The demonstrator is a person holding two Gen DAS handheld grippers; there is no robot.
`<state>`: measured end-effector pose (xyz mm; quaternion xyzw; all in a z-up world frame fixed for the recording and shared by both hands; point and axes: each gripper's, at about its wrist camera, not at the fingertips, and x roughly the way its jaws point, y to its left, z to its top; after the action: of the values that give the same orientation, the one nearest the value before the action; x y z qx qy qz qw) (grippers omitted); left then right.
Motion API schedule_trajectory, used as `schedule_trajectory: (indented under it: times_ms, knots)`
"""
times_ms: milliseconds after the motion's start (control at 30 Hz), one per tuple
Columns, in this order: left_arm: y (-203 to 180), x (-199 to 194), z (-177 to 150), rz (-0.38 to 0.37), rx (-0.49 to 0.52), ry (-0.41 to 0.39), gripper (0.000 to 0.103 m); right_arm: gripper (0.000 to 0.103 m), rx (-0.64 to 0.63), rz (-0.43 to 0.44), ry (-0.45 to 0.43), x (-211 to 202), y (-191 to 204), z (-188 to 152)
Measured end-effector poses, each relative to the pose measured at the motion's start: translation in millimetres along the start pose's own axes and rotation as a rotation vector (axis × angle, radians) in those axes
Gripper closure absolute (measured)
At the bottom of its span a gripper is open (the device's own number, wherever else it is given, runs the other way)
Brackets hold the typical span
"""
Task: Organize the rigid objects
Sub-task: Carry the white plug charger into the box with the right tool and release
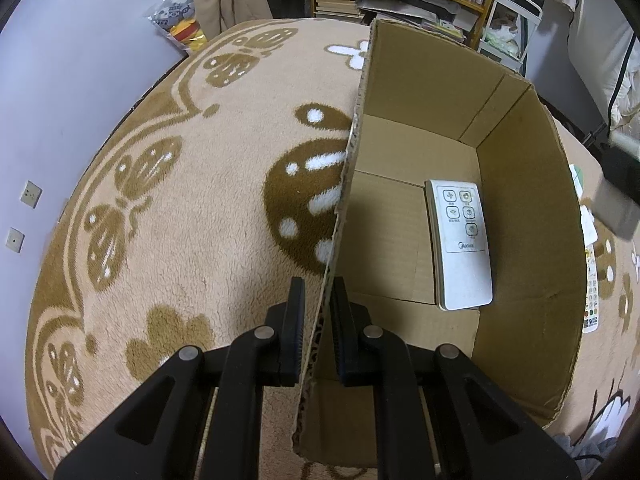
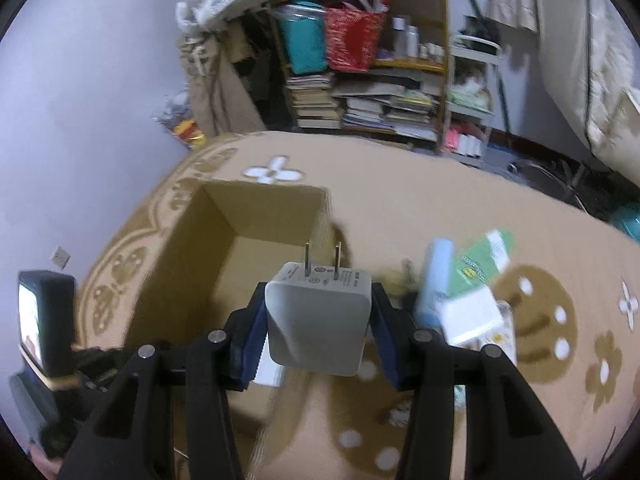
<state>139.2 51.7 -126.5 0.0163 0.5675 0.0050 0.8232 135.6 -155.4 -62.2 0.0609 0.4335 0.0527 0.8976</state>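
Left gripper (image 1: 317, 320) pinches the near wall of the cardboard box (image 1: 528, 208), one finger outside, one inside, clamped flat on the card; judged purpose: to steady the box and keep its mouth presented while the other hand loads it

Right gripper (image 2: 318, 320) clenched on a white plug adapter (image 2: 318, 320), pads on its two side faces, prongs pointing up and away toward the box. Gripping the flat sides looks stable, and nothing juts below to catch the rim

Box stands on a tan patterned blanket (image 1: 200, 200). Inside, a white remote (image 1: 462, 240) lies face up on the floor against the right wall; the rest of the floor is bare

Right-wrist view: adapter sits above the blanket just short of the box's near right corner. Small packets and cards (image 2: 472, 296) lie loose to the right, not yet sorted

Judgement: loading step under way, one item in, adapter next
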Motion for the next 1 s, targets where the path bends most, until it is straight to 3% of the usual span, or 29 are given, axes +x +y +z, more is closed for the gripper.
schedule_trajectory:
  times_ms: [300, 667, 1000]
  knots:
    - [1, 0, 0, -0.003, 0.003, -0.006, 0.091, 0.052, -0.083, 0.038, 0.036, 16, 39, 4]
    - [2, 0, 0, -0.016, -0.005, -0.006, 0.091, 0.051, -0.09, 0.078, 0.132, 53, 50, -7]
    - [5, 0, -1, -0.035, -0.02, -0.006, 0.091, 0.051, -0.082, 0.072, 0.157, 64, 50, -12]
